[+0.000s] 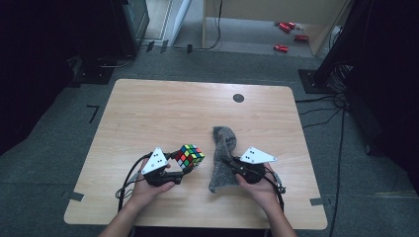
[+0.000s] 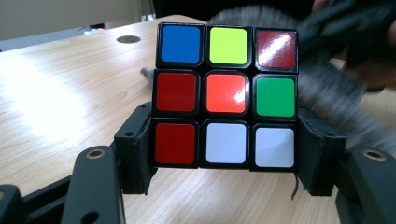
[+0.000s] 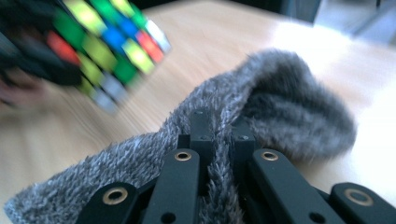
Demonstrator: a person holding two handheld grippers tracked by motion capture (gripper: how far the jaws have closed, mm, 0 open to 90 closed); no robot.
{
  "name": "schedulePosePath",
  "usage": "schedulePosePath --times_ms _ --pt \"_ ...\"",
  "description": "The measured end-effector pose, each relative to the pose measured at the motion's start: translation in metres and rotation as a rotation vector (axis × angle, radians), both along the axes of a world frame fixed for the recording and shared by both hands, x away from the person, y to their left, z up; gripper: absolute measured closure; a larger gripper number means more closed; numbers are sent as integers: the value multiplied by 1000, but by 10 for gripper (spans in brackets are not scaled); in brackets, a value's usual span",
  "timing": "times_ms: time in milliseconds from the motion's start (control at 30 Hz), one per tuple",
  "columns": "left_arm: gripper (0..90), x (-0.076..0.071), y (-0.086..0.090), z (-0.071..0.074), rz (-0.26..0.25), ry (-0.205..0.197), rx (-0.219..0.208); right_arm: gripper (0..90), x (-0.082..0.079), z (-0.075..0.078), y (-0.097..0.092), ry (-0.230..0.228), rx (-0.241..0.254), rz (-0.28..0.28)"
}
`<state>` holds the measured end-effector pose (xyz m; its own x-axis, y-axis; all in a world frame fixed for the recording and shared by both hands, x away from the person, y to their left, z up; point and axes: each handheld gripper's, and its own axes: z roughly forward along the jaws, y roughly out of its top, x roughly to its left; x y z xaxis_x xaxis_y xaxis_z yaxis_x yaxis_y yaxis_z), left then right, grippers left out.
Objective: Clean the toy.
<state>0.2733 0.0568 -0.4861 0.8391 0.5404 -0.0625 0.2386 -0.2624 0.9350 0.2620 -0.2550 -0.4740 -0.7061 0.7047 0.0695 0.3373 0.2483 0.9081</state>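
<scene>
A pale wooden table (image 1: 148, 113) stands on grey carpet in a dim room. On its near right part lies a grey fuzzy sock (image 1: 222, 148), long axis running away from the person (far end humped up). The right gripper (image 3: 218, 135) has its jaws pinched tight on the sock's nap at mid-length. Just left of it, the left gripper (image 2: 226, 140) clamps a scrambled puzzle cube (image 2: 227, 95), lifted off the wood.
</scene>
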Motion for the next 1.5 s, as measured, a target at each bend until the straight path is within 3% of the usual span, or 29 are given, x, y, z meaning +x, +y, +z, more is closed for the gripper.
schedulePosePath --times_ms 200,367,433,467,533,633,700,733,767,867,1000,1067,1100,1167,1200,1233,1300,1367,1400,1433,1500 --pt "350 -7 -12 -2 -54 -35 50 857 -23 34 20 -132 99 91" --pt "350 -13 -23 -4 -80 -65 114 855 -34 42 37 -161 116 142" --pt "350 -16 -28 -3 -82 -69 142 853 -38 40 48 -168 85 163" --pt "351 -17 -30 -3 -78 -74 163 850 -40 36 58 -186 32 163" --pt "351 -20 -35 -3 -74 -79 206 848 -41 34 61 -192 13 161" --pt "352 -23 -40 -1 -68 -91 246 839 -42 28 68 -209 -40 143" --pt "353 -24 -42 1 -67 -94 270 828 -42 25 69 -243 -83 109" --pt "353 -24 -42 2 -66 -94 276 828 -42 25 69 -243 -83 109" --pt "353 -22 -40 2 -55 -85 274 823 -39 26 64 -259 -87 66" --pt "353 -20 -37 3 -43 -77 272 822 -37 26 57 -247 -73 30" --pt "353 -22 -41 3 -50 -76 275 816 -42 27 64 -257 -78 71" --pt "353 -23 -44 3 -57 -78 286 812 -48 25 75 -275 -119 122" --pt "354 -24 -44 2 -56 -82 297 810 -51 21 84 -300 -189 140" --pt "354 -23 -43 2 -54 -79 293 811 -50 20 85 -306 -200 132" --pt "354 -21 -38 3 -49 -70 274 813 -46 21 77 -279 -157 101" --pt "354 -21 -38 3 -49 -70 274 813 -46 21 77 -279 -157 101" --pt "354 -18 -34 4 -44 -69 246 813 -39 23 65 -258 -96 49" --pt "353 -17 -29 5 -54 -69 173 817 -34 26 52 -232 -56 -15" --pt "354 -17 -25 6 -76 -78 105 817 -30 25 45 -193 7 -22" --pt "353 -17 -25 6 -76 -78 105 817 -30 25 45 -193 7 -22" --pt "353 -19 -24 6 -72 -125 98 817 -26 20 40 -155 92 9"
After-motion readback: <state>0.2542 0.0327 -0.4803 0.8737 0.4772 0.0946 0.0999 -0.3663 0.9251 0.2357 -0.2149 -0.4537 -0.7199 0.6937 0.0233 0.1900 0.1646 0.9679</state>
